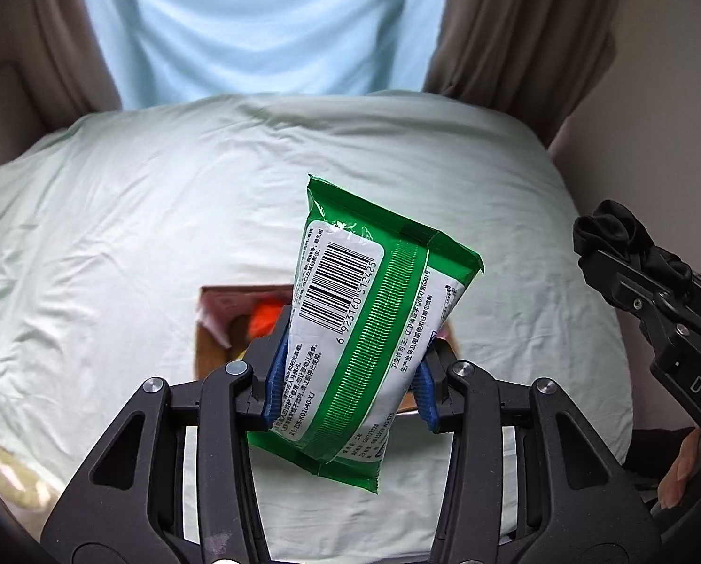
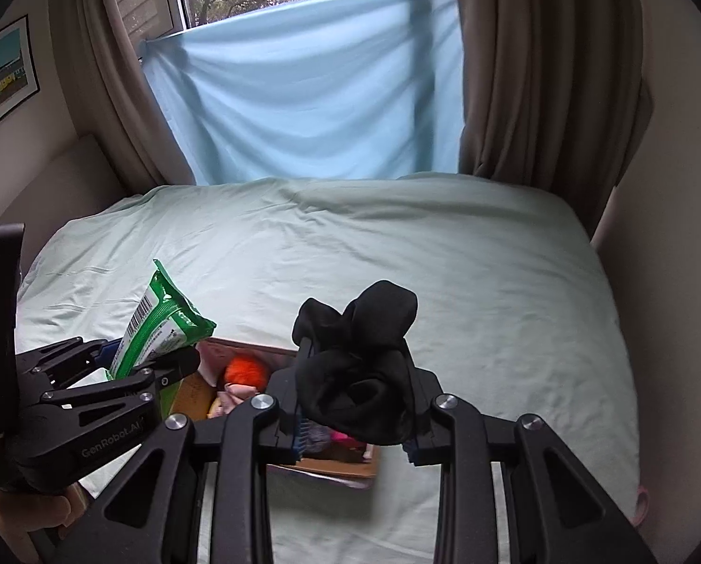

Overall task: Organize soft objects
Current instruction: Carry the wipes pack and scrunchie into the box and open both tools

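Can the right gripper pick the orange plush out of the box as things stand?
Probably not: the right gripper is shut on the black sock bundle, so it has no free jaws for the orange plush.

An open cardboard box [image 2: 331,463] sits on the pale green bedsheet [image 2: 444,282], a hanging light-blue cloth [image 2: 303,94] behind it.

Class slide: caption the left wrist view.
Left hand-held gripper holds a green wipes pack above a cardboard box on the bed.
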Motion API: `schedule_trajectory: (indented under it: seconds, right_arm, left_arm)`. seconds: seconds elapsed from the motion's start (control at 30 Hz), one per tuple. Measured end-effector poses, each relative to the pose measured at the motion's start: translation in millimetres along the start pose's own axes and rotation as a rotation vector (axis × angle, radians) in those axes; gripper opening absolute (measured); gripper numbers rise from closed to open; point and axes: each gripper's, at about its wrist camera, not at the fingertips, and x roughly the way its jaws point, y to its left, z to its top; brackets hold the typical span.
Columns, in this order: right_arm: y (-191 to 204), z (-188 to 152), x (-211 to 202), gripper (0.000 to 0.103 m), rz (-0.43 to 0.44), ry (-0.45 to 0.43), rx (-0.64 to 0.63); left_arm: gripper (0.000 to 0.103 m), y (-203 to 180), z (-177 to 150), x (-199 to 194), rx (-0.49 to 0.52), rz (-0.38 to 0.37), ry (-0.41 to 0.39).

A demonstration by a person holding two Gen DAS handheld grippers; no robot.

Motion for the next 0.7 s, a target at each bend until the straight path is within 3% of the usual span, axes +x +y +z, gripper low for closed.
schedule_trajectory:
  seconds: [0.2, 0.4, 0.7]
  right_arm:
    - [38.3, -8.0, 46.9, 0.028, 0.016, 0.084, 0.018]
    - [50.5, -19.0, 105.5, 0.028, 0.027, 0.210, 0.071]
    - [37.4, -30.7, 195.0, 0.028, 0.012, 0.389, 0.144]
  left_arm:
    - [0.040, 49.7, -12.2, 34.5, -0.031, 0.029, 0.074]
    - [0.040, 84.9, -21.6, 87.0, -0.058, 0.028, 0.181]
    - [0.040, 87.0, -26.9, 163.6, -0.017, 0.007, 0.298]
